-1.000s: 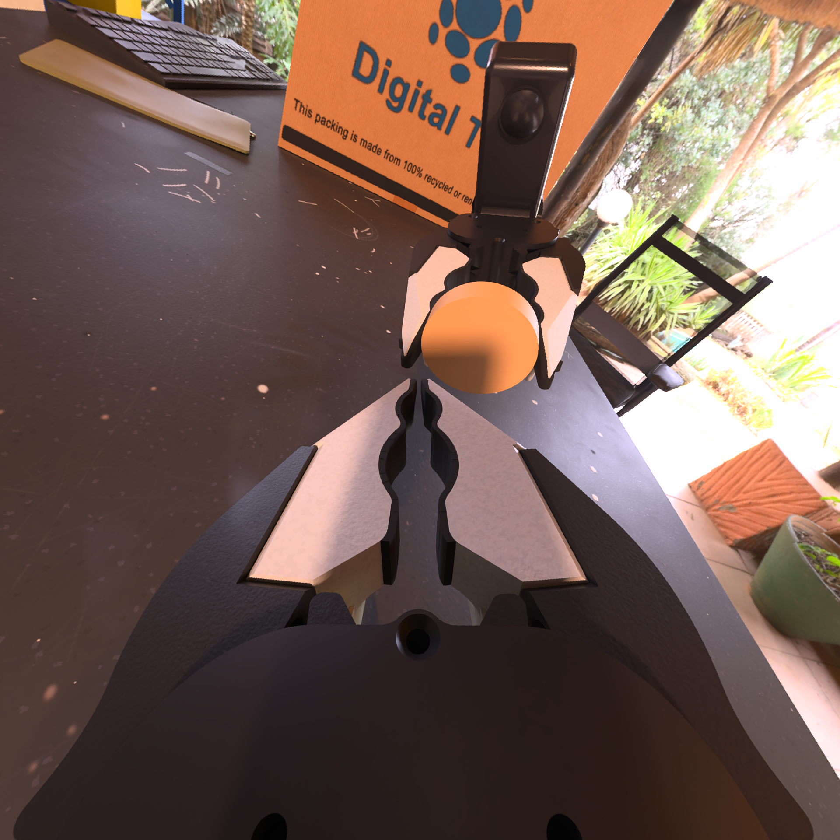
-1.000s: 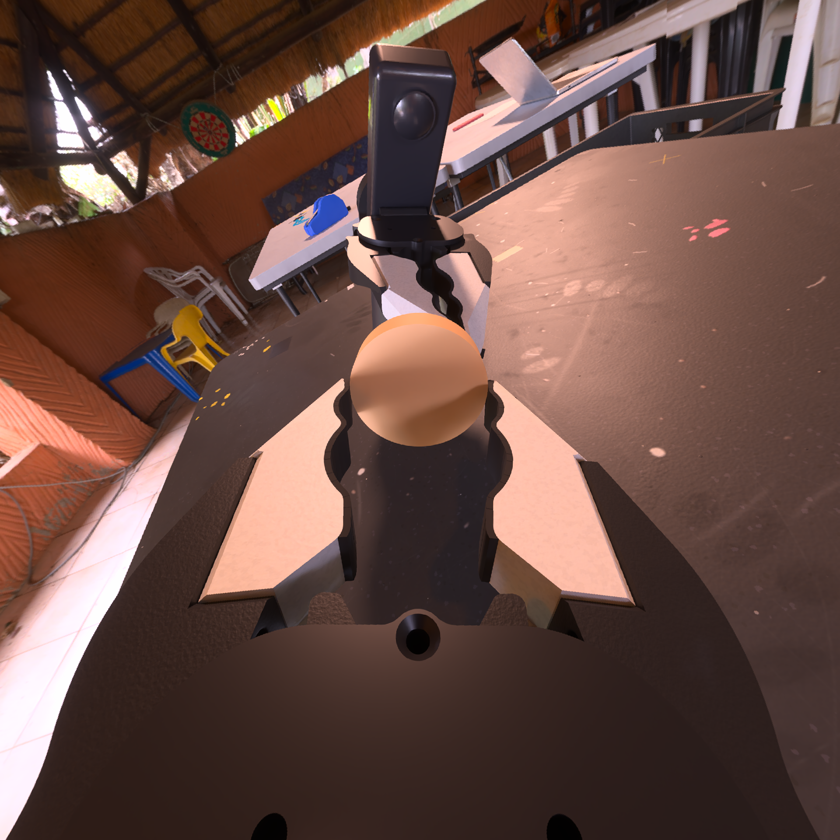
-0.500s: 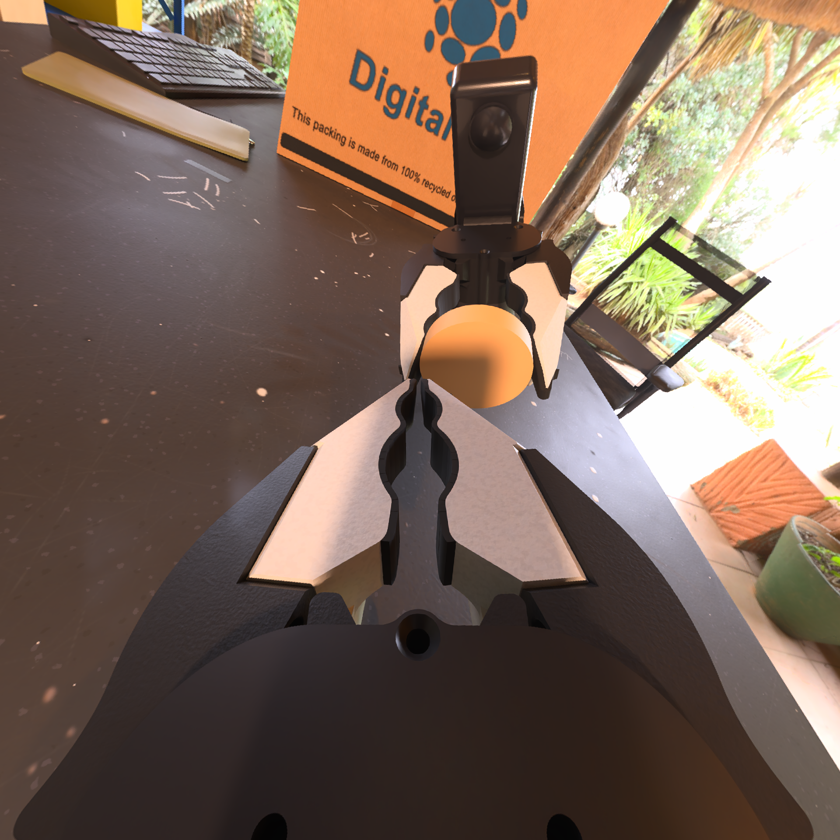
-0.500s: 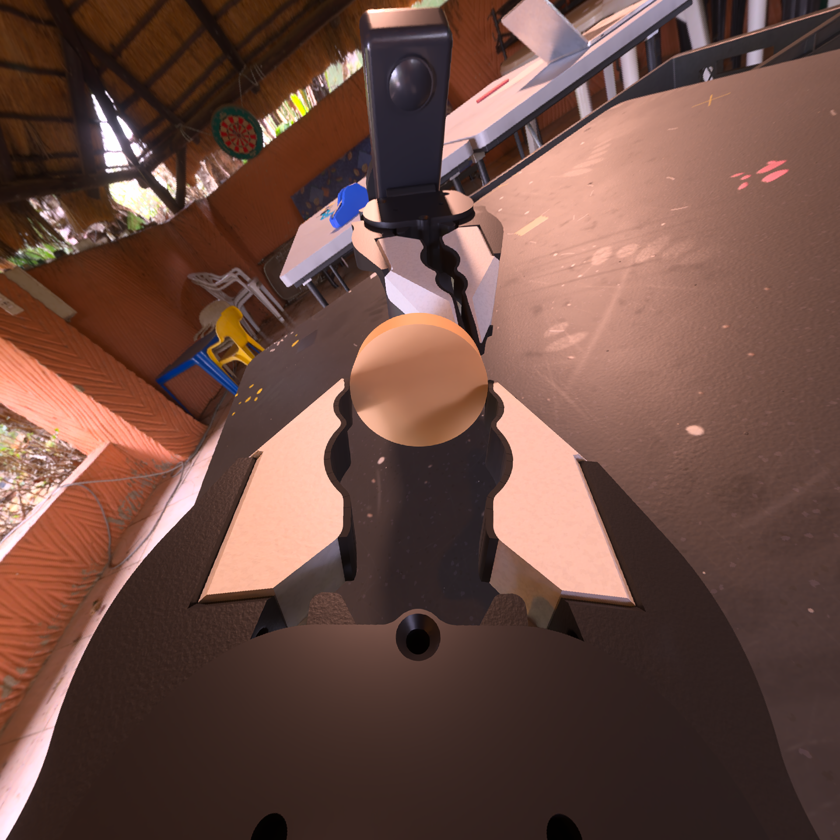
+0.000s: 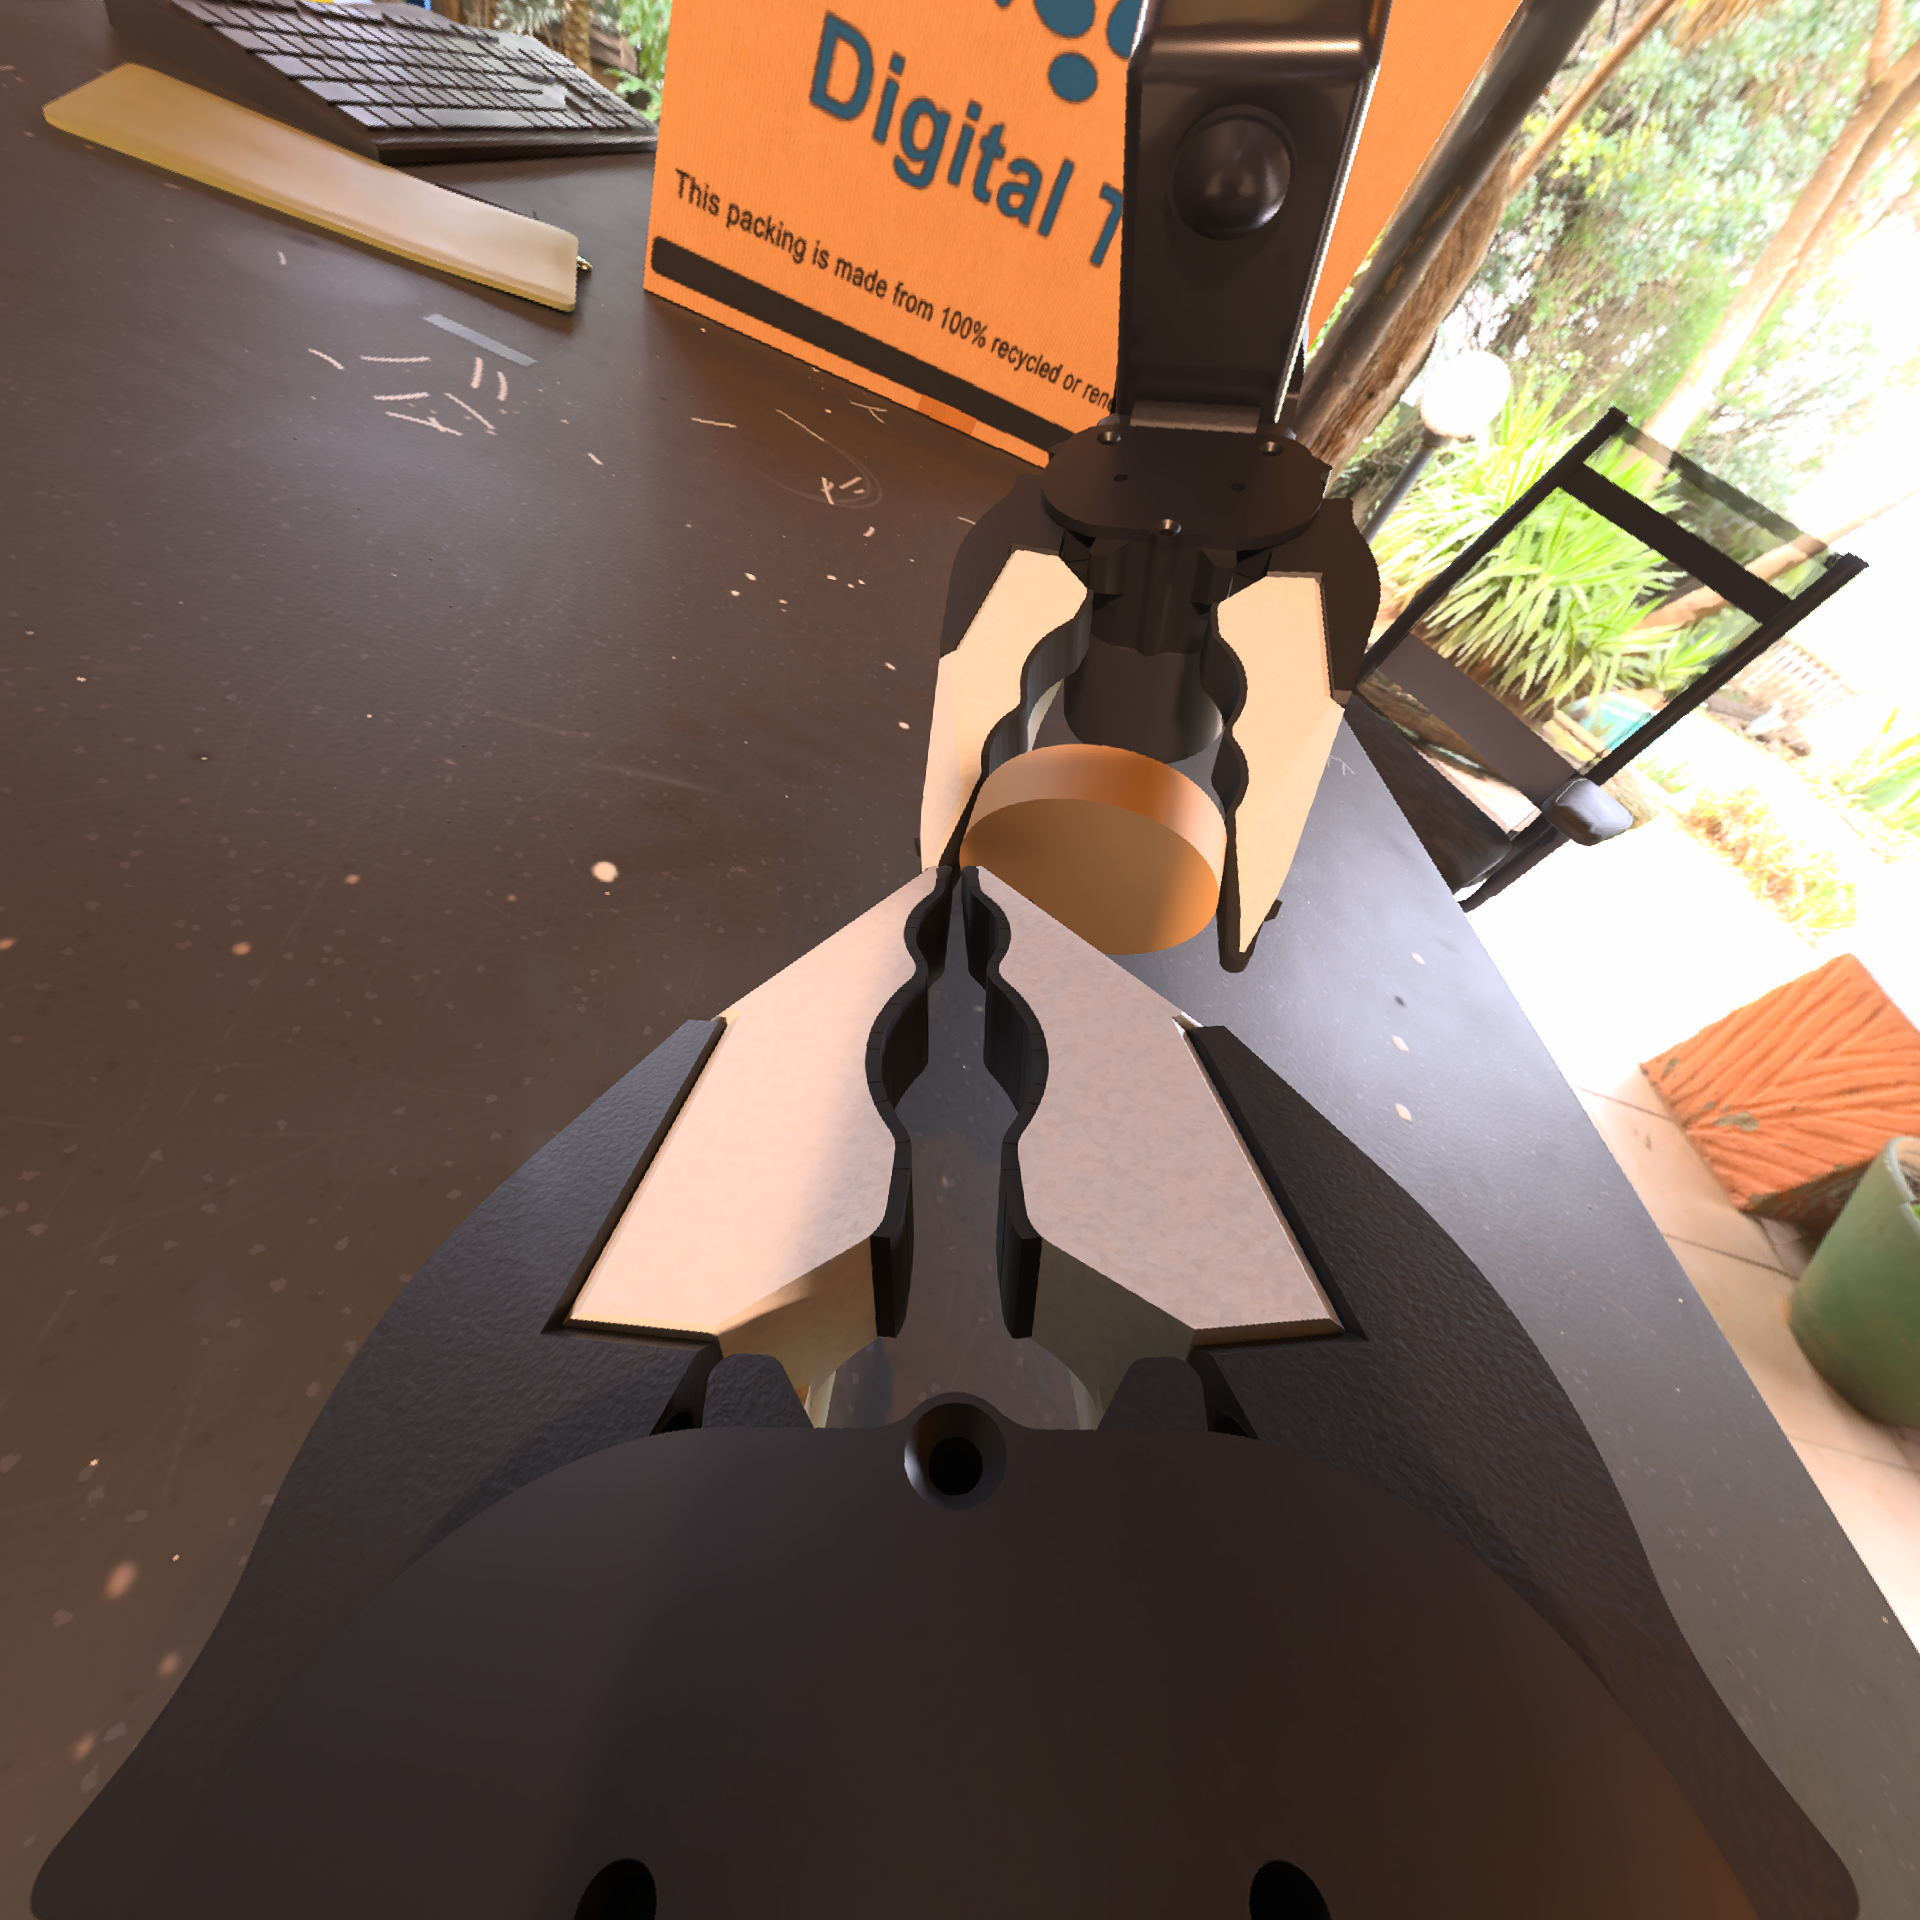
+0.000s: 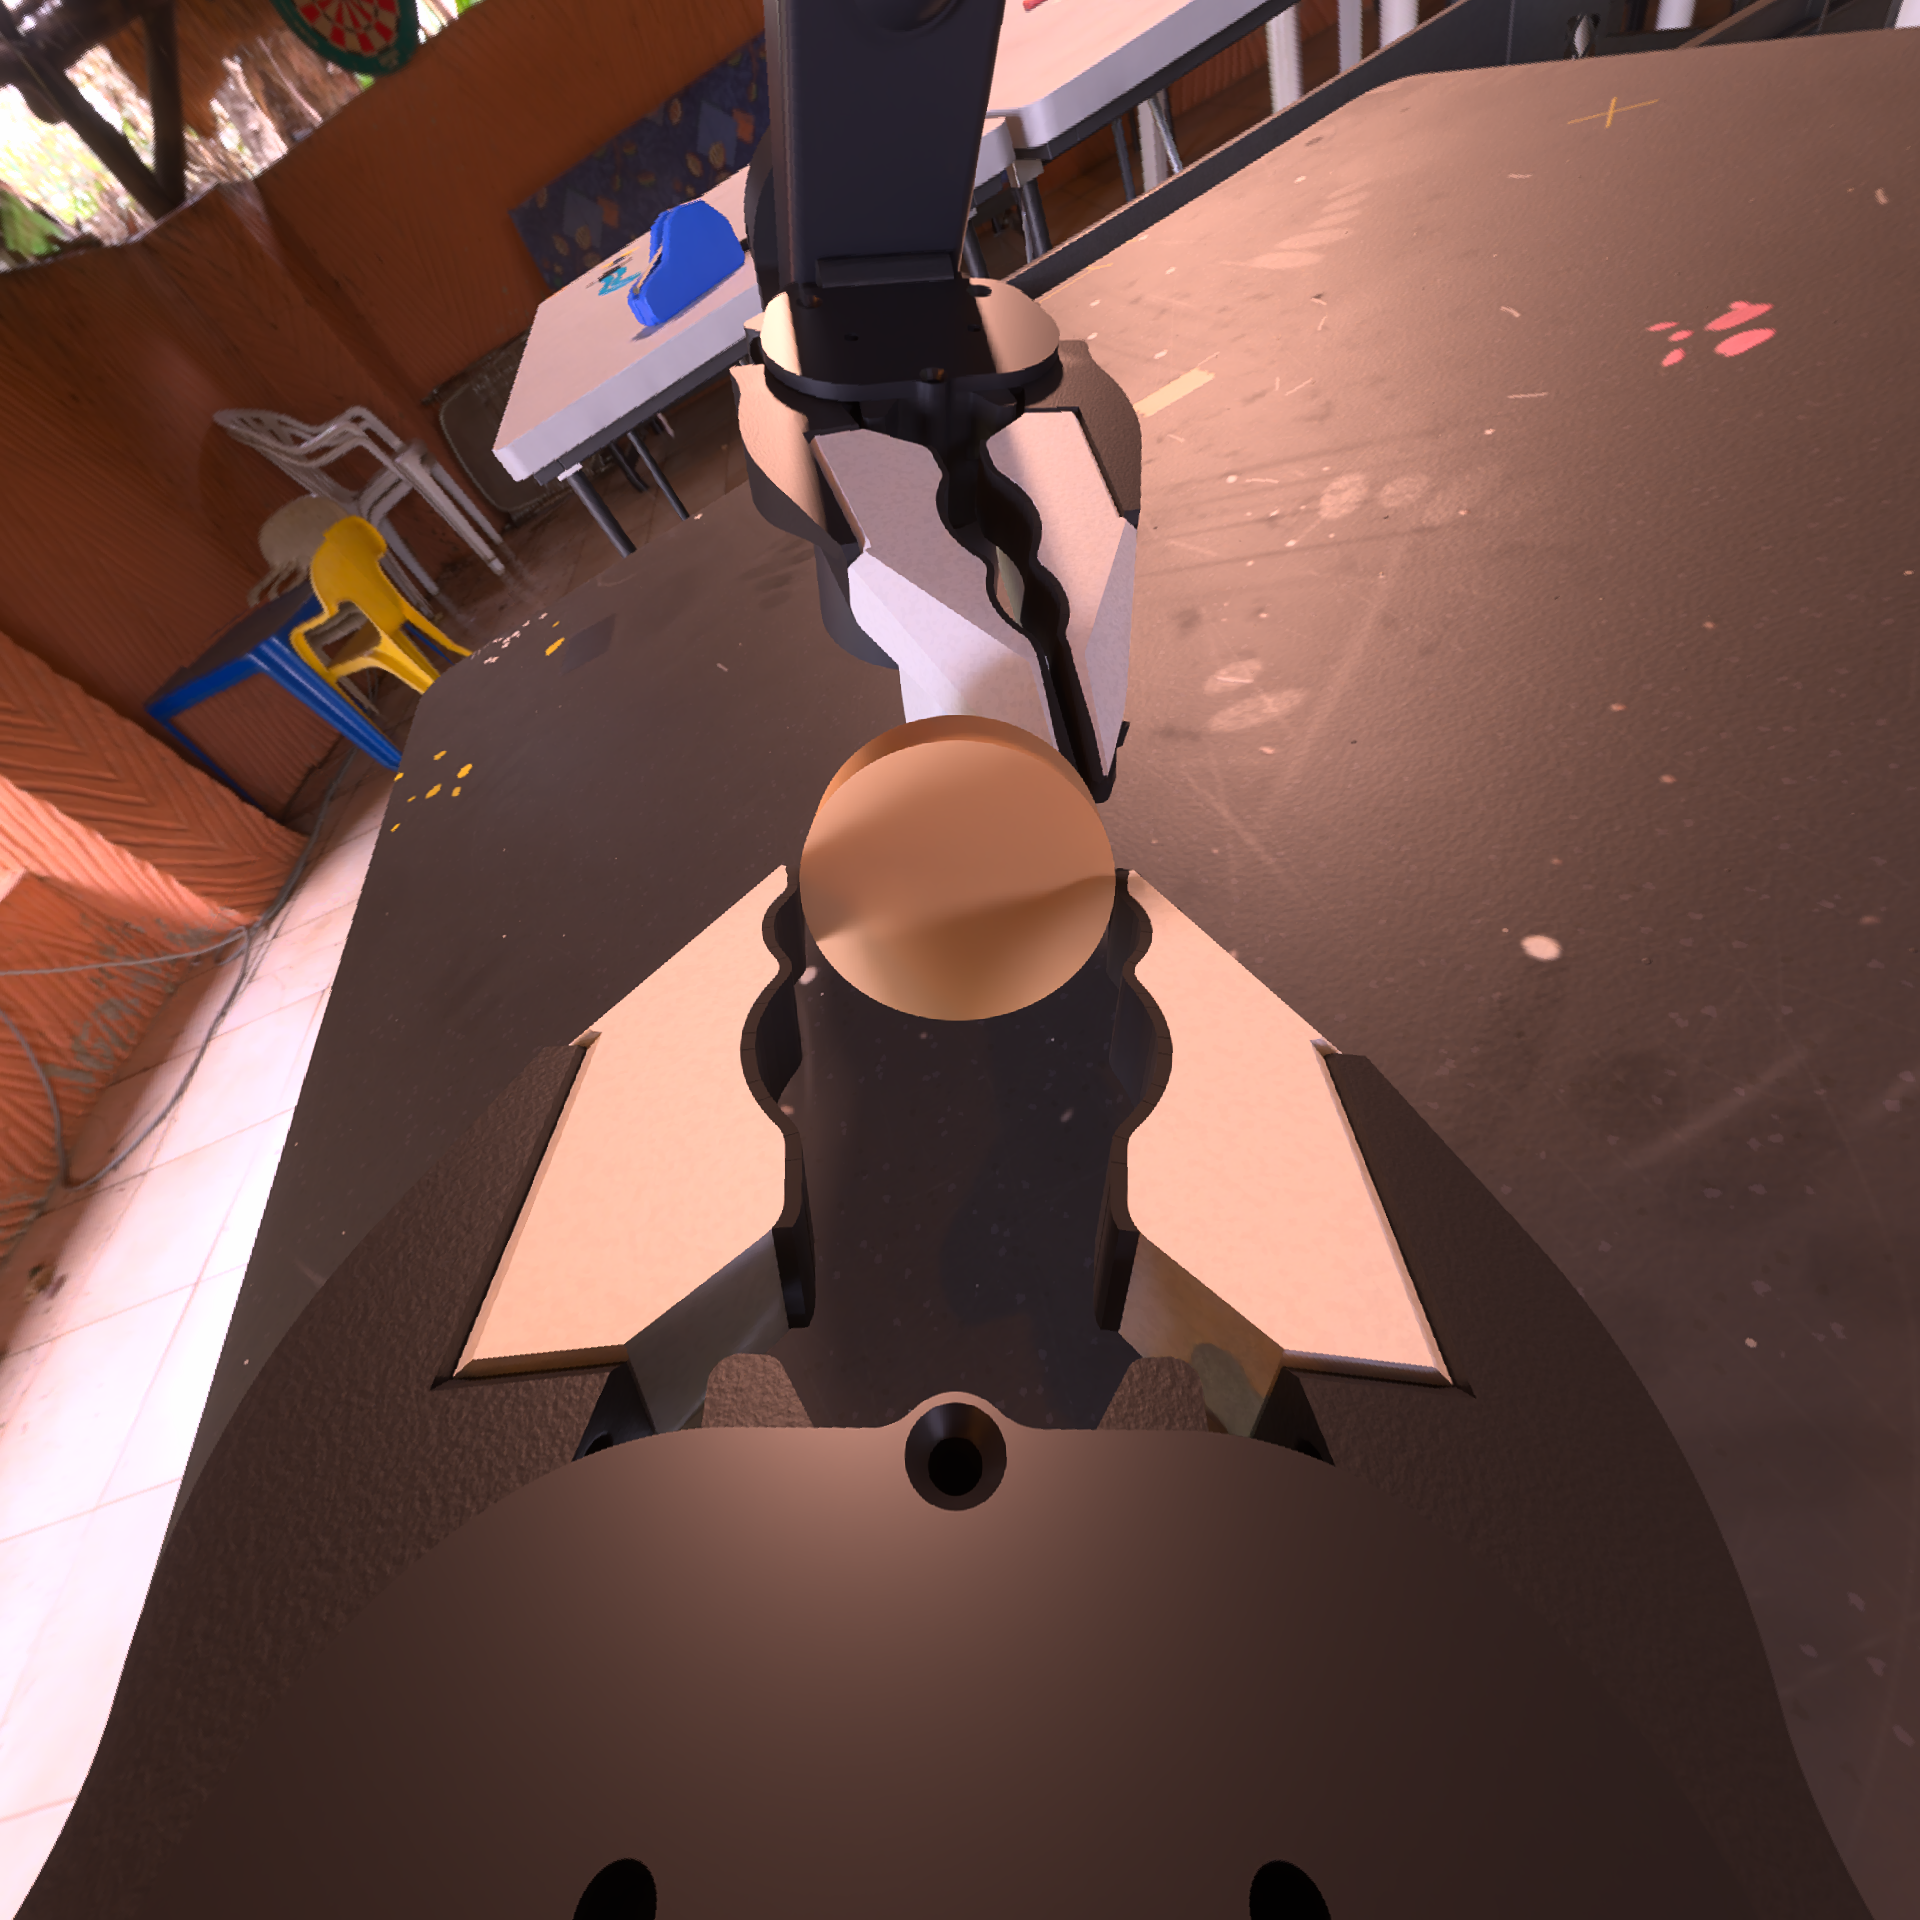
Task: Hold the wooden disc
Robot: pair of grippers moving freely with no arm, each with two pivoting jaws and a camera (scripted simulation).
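While the right gripper [image 6: 956,883] keeps its 2 cream-padded fingers [image 6: 665,1122] clamped on the rim of the round, flat, pale wooden disc [image 6: 956,868], I can see that it has closed in on the left gripper [image 5: 954,883] over the last second: from the left wrist view the disc [image 5: 1091,857] now looms larger, tipped so its flat face and curved edge both show, just beyond the left fingertips and clear of the dark, scratched tabletop [image 5: 364,727]. To my eye the disc sits firmly in the right grip, so the hold looks achieved; whether a handover is intended I cannot tell. The left gripper's jaws stand nearly together with only a thin slit between them, gripping nothing. Behind, an upright orange cardboard box [image 5: 935,208] with blue printing stands on the table; its contents are hidden. A green plant pot [image 5: 1860,1288] on the floor outside shows a little greenery at its rim.
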